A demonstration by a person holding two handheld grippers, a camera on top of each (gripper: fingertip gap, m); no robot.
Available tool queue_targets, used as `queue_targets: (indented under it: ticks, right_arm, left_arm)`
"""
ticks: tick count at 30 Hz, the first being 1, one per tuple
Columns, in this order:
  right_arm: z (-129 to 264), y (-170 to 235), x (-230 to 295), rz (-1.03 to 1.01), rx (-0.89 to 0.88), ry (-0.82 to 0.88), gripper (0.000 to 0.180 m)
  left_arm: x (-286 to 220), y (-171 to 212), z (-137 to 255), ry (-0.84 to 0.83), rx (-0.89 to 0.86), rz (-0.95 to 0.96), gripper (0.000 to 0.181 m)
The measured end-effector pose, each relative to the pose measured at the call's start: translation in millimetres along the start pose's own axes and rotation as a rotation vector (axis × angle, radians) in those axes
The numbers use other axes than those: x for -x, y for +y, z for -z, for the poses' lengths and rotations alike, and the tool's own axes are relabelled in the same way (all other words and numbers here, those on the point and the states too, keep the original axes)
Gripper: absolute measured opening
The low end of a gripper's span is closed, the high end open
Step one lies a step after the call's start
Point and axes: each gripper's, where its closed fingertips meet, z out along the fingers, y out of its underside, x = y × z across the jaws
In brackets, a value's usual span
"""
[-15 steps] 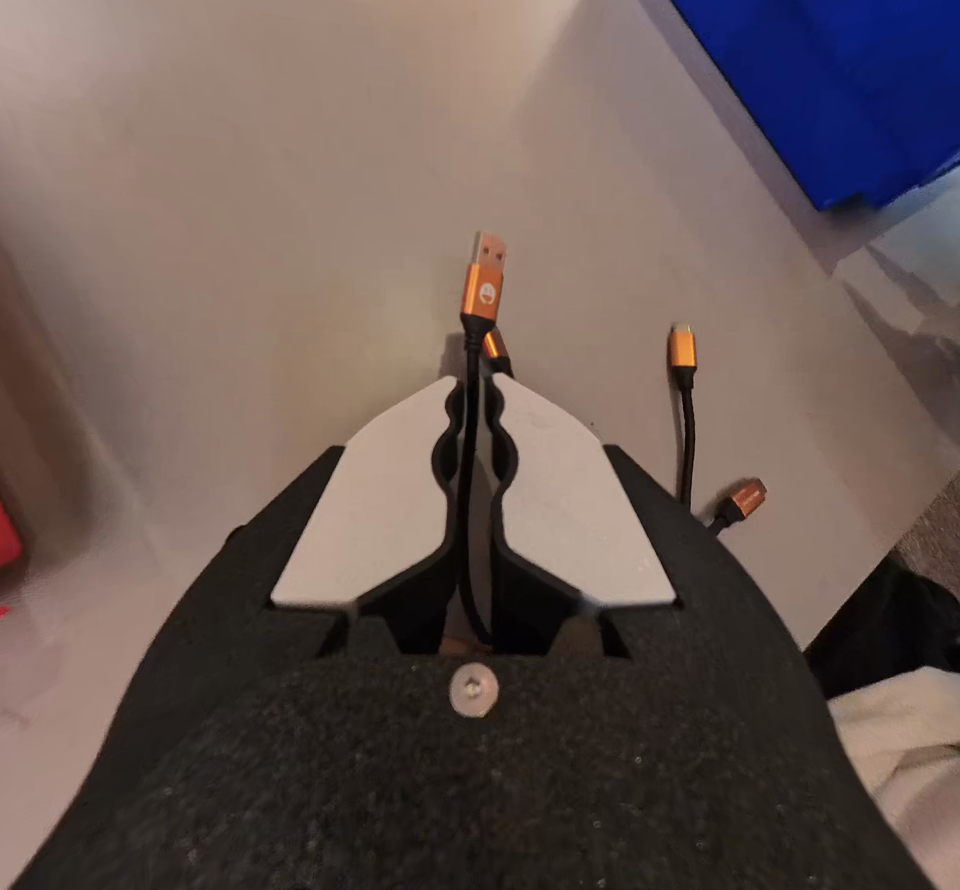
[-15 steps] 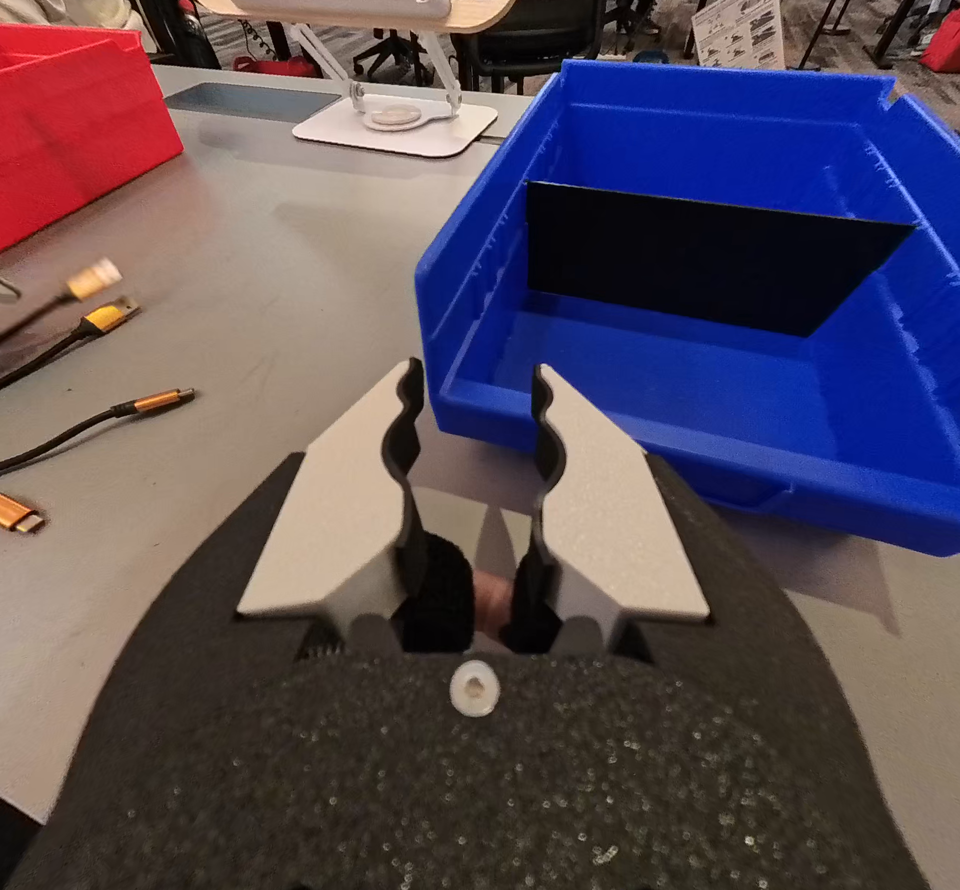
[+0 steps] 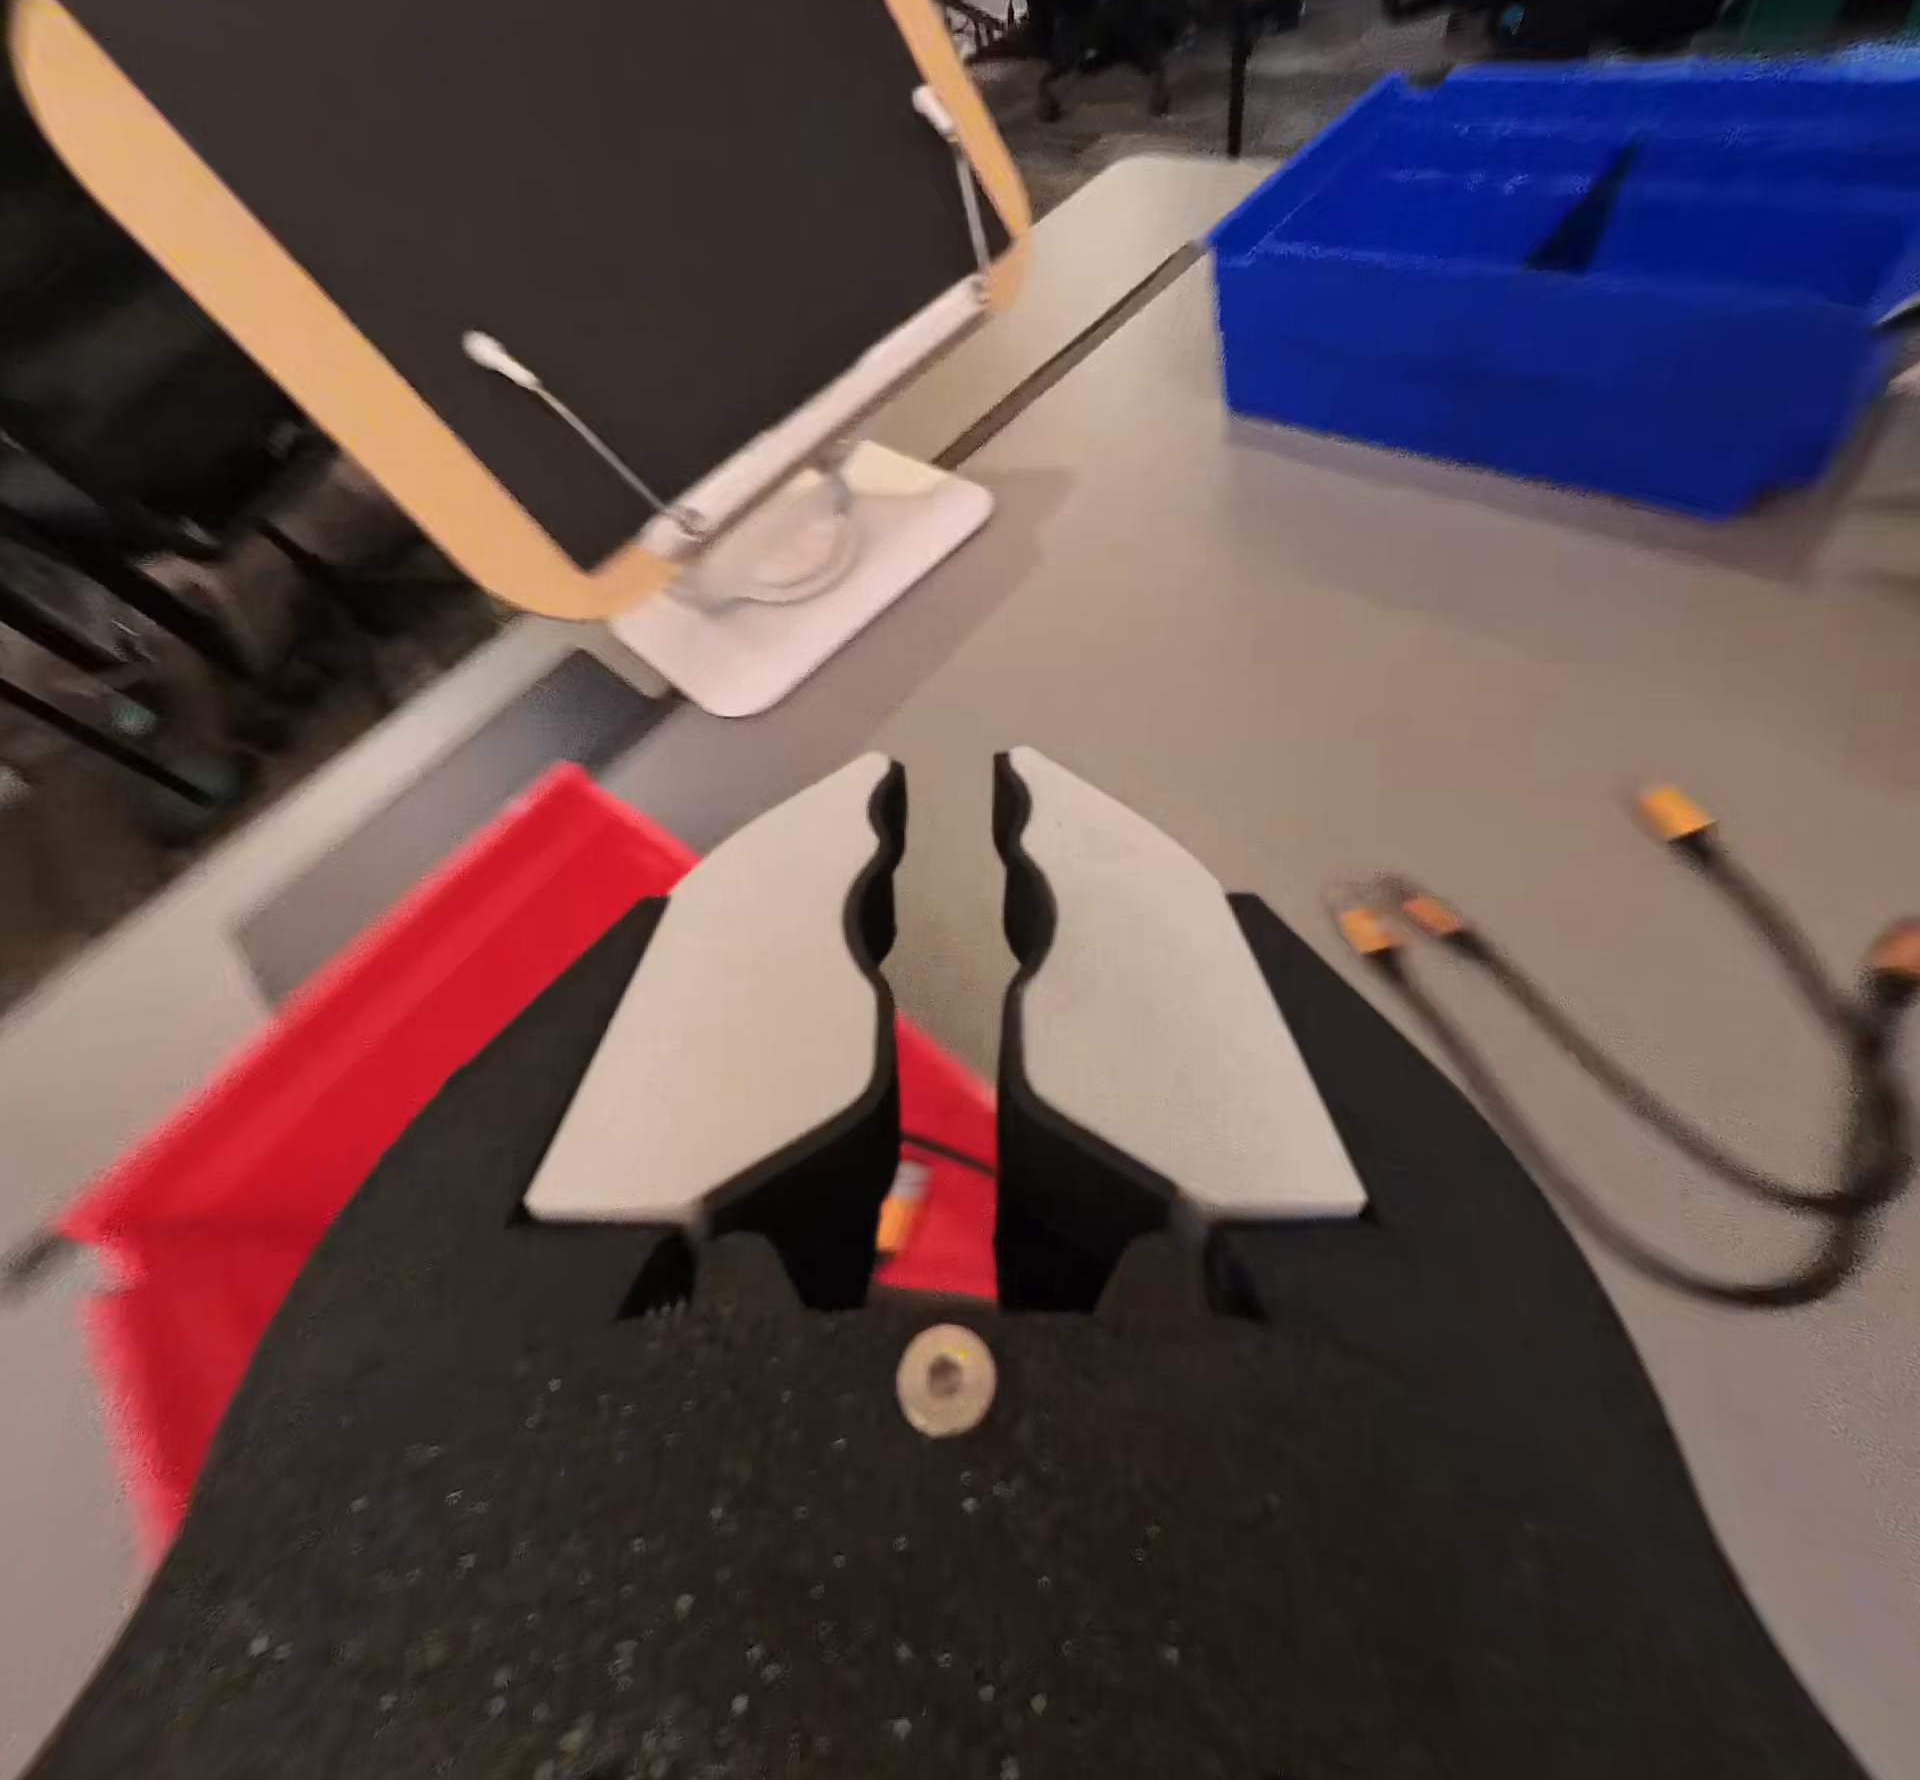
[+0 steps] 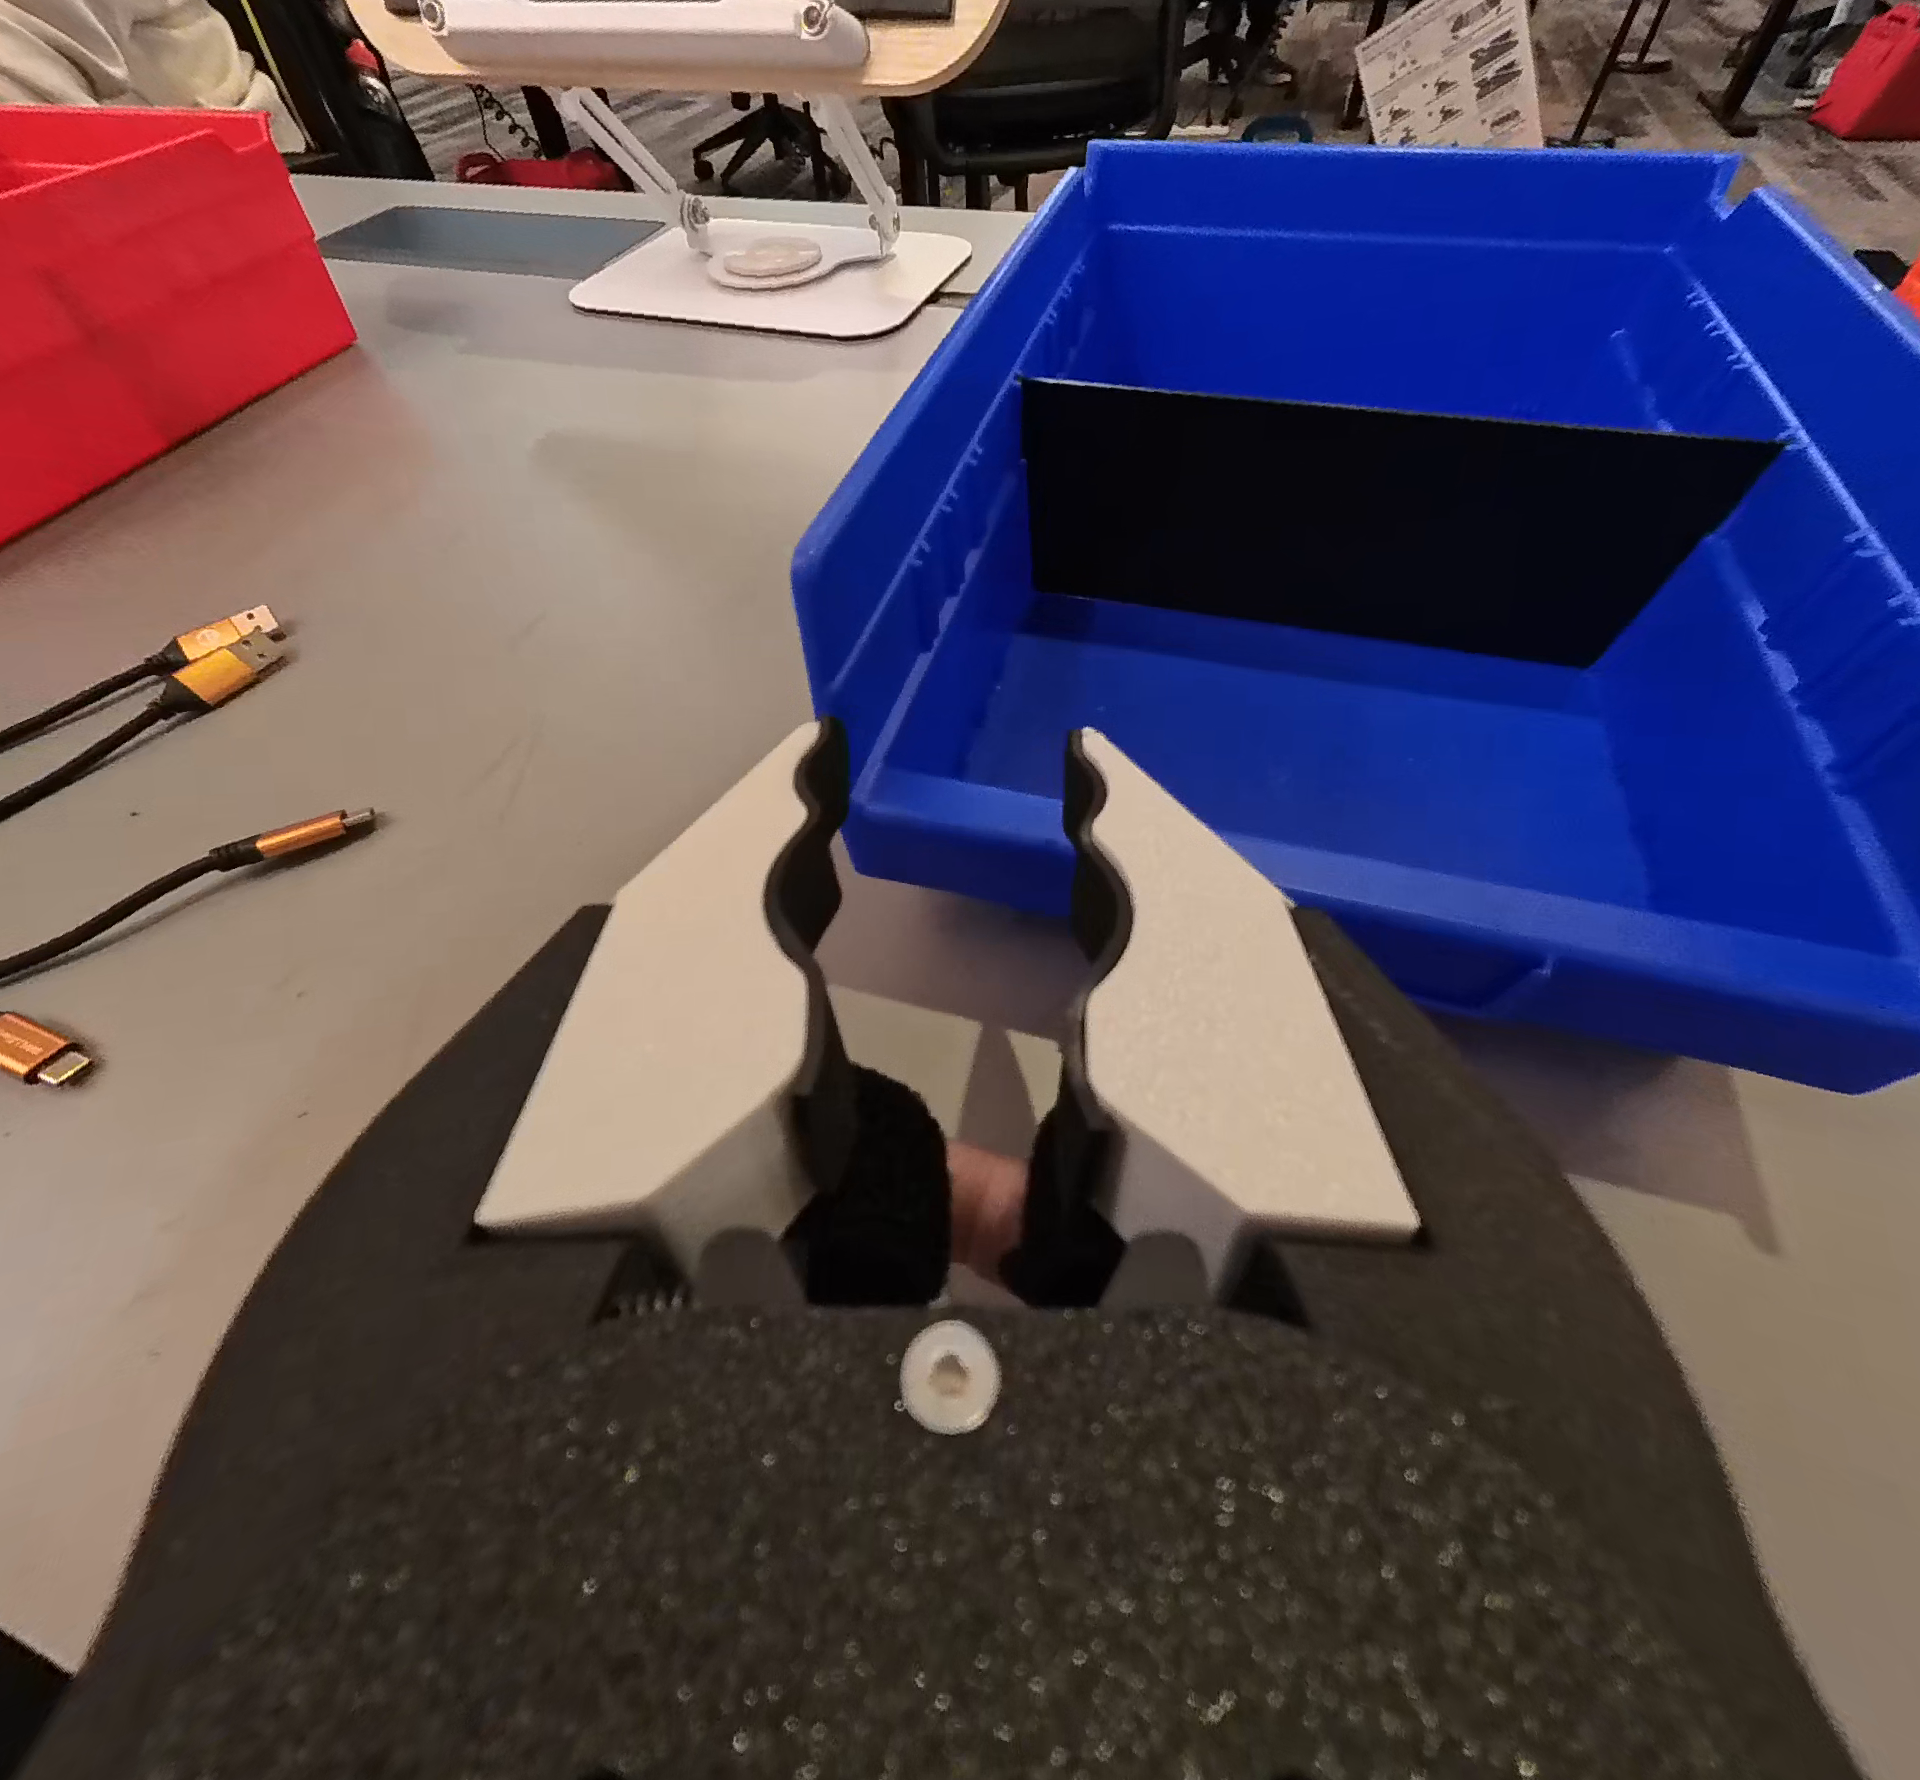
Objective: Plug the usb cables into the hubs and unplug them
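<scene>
Black braided USB cables (image 3: 1662, 1138) with orange plugs (image 3: 1369, 928) lie on the grey table, to the right of my left gripper. My left gripper (image 3: 948, 769) is open and empty, over the edge of a red bin (image 3: 416, 1003). An orange plug (image 3: 900, 1211) shows low between its jaws, inside the bin. In the right wrist view two USB-A plugs (image 4: 234, 639) and a slim plug (image 4: 312, 831) lie at the left. My right gripper (image 4: 951, 743) is open and empty, just before the blue bin (image 4: 1039, 837). No hub is in view.
The blue bin holds a black divider (image 4: 1351, 525). The red bin (image 4: 156, 307) stands at the far left. A white stand (image 4: 769, 276) with a wood-rimmed panel is at the table's back edge. Another orange plug (image 4: 42, 1055) lies near the left edge. The left gripper's tips are roughly 45 cm from the right gripper's.
My left gripper has let go of the cable it held and swung away over the red bin; its view is blurred. The freed plug now lies beside another. My right gripper has barely moved.
</scene>
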Motion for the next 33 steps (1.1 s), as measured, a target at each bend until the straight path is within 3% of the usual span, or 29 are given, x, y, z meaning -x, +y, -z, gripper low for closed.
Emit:
queue_targets:
  ticks: [3, 8, 12, 15, 22, 28, 33]
  right_arm:
    - [-0.6, 0.9, 0.5, 0.006, 0.005, 0.003, 0.041]
    - [-4.8, 3.9, 1.5, 0.023, 0.021, 0.007, 0.041]
    - [-7.9, 6.5, -0.3, 0.031, 0.034, 0.015, 0.041]
    - [-9.8, 8.5, -3.5, 0.033, 0.042, 0.025, 0.041]
    - [-14.9, 9.3, -7.8, -0.004, 0.053, 0.015, 0.041]
    - [-15.1, 9.6, -6.1, 0.0, 0.053, 0.01, 0.041]
    - [-12.7, 8.5, -2.9, -0.002, 0.043, 0.005, 0.041]
  left_arm:
    - [52.4, 27.3, -11.3, 0.059, 0.231, -0.14, 0.015]
    - [138.2, 119.7, -30.8, 0.078, 0.737, -0.484, 0.023]
    - [144.4, 181.9, -33.5, 0.268, 0.956, -0.56, 0.026]
    - [139.3, 210.4, -31.4, 0.396, 1.051, -0.559, 0.028]
    - [138.2, 252.5, -29.4, 0.511, 1.222, -0.511, 0.028]
    - [137.1, 253.6, -31.7, 0.53, 1.254, -0.553, 0.026]
    - [150.7, 223.1, -38.7, 0.376, 1.129, -0.649, 0.022]
